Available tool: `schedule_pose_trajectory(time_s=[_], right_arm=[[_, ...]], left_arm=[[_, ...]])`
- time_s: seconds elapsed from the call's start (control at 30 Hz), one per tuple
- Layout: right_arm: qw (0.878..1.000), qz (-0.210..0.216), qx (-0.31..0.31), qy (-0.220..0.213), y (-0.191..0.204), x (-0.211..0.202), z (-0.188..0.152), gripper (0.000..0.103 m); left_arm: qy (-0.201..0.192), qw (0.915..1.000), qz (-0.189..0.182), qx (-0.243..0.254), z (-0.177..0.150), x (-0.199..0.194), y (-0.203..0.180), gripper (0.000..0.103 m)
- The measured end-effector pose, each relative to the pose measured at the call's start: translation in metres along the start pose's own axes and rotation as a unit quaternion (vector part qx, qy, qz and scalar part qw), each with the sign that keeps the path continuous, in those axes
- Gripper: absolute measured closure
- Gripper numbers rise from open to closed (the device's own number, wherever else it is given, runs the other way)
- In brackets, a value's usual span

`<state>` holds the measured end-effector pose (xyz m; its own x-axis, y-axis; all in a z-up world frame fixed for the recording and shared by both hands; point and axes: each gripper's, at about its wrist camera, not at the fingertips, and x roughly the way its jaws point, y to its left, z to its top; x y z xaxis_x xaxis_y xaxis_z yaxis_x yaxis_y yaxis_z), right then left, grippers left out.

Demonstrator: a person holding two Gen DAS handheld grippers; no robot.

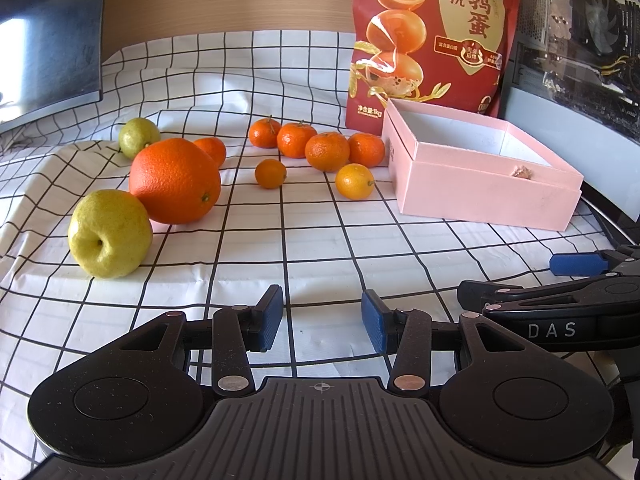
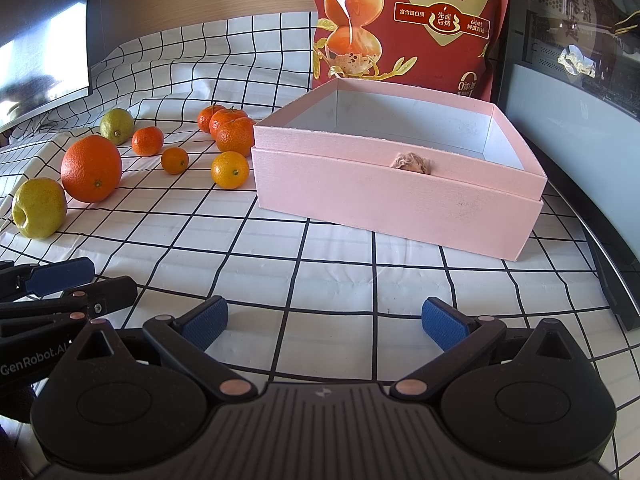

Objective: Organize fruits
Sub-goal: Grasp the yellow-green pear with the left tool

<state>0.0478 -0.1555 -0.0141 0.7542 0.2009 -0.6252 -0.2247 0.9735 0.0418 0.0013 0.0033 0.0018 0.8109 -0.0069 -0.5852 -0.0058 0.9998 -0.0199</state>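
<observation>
A: The left hand-held gripper (image 1: 322, 322) hangs over the checked cloth with its jaws parted and nothing between them. The right hand-held gripper (image 2: 324, 326) is spread wide too, and empty.

B: Where does the fruit lie from them?

A: All ahead and to the left, loose on the desk (image 1: 320, 240). Nearest the left one is the yellow-green pear (image 1: 109, 234), with the big orange (image 1: 175, 181) touching it just behind. Further back sit a second pear (image 1: 138, 137) and a row of mandarins (image 1: 316, 145), with two small kumquats (image 1: 354, 181) in front of the row.

B: And the pink box (image 2: 396, 200)?

A: Open, holding no fruit, straight ahead of the right gripper, to the right of the fruit.

B: So which hand goes first?

A: The left is nearer the fruit, I'd say; the pear's stem end faces it, so the grasp would come across its round flanks.
</observation>
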Motion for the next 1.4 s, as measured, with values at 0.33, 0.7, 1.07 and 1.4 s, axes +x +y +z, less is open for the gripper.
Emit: schedule_pose_trajectory(time_s=[0.33,0.7,1.07,1.4], right_arm=[[0.996,0.051,-0.044,0.052,-0.007,0.002,0.011,0.0],[0.99,0.065,-0.077,0.101,0.034,0.019,0.044,0.01],[0.993,0.081,-0.073,0.048,0.105,0.018,0.069,0.01],[0.996,0.064,-0.041,0.051,0.087,0.012,0.058,0.01]], left_arm=[[0.005,0.9989,-0.004,-0.047,0.037,-0.021,0.041,0.063],[0.03,0.9907,0.045,-0.125,0.077,-0.034,0.149,0.063],[0.081,0.9902,-0.033,-0.109,0.083,-0.002,0.175,0.059],[0.107,0.9863,-0.058,-0.111,0.081,0.003,0.18,0.055]])
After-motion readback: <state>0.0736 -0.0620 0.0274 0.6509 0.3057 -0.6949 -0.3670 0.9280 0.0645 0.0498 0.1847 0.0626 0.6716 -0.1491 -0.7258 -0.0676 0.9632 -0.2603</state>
